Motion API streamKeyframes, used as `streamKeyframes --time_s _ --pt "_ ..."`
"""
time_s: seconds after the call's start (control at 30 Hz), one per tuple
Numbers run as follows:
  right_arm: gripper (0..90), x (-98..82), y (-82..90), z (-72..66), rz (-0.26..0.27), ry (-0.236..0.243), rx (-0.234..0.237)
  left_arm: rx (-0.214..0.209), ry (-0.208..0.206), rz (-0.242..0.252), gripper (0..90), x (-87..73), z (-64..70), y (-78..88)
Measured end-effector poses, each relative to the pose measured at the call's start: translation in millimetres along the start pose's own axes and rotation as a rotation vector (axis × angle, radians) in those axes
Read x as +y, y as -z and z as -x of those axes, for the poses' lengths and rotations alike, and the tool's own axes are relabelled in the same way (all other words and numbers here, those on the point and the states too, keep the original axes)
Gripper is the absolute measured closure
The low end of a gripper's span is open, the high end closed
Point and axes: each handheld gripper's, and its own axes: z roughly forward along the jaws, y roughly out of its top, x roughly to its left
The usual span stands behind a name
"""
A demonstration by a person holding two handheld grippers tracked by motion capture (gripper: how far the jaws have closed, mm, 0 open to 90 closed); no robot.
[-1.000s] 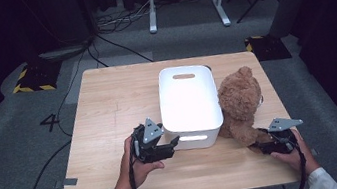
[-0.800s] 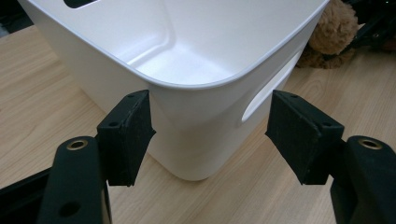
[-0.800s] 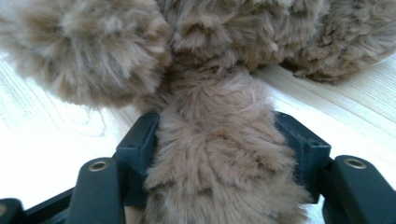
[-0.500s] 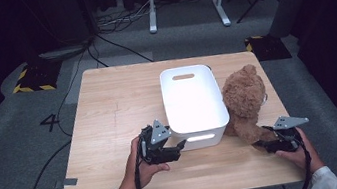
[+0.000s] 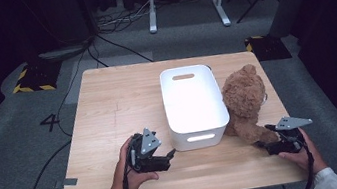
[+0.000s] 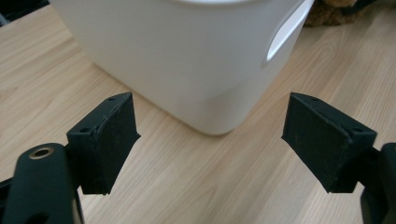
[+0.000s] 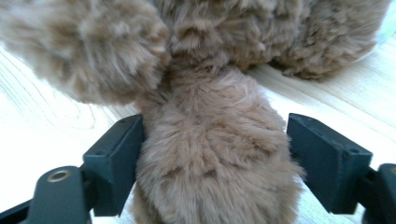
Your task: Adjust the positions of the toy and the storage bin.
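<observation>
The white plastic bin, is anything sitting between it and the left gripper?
Nothing visible. In the left gripper view the white plastic bin stands just ahead of the left gripper, whose jaws have just been opening, with bare light wooden table between them.

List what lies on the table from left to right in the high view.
left gripper → white bin → brown teddy bear → right gripper, its jaws just opening around the bear's leg.
</observation>
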Motion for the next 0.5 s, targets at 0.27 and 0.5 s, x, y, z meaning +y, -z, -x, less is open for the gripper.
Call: streamKeyframes --time_s 0.27,0.5 --pt "18.8 7.8 15.5 -4.6 0.049 -0.007 -0.019 0.020 -0.038 -0.094 16.2 -37.3 -13.5 -7.5" --pt "18.8 17.5 23.4 -12.4 0.077 0.016 -0.031 0.034 -0.012 -0.173 16.5 -65.6 -26.7 -15.4"
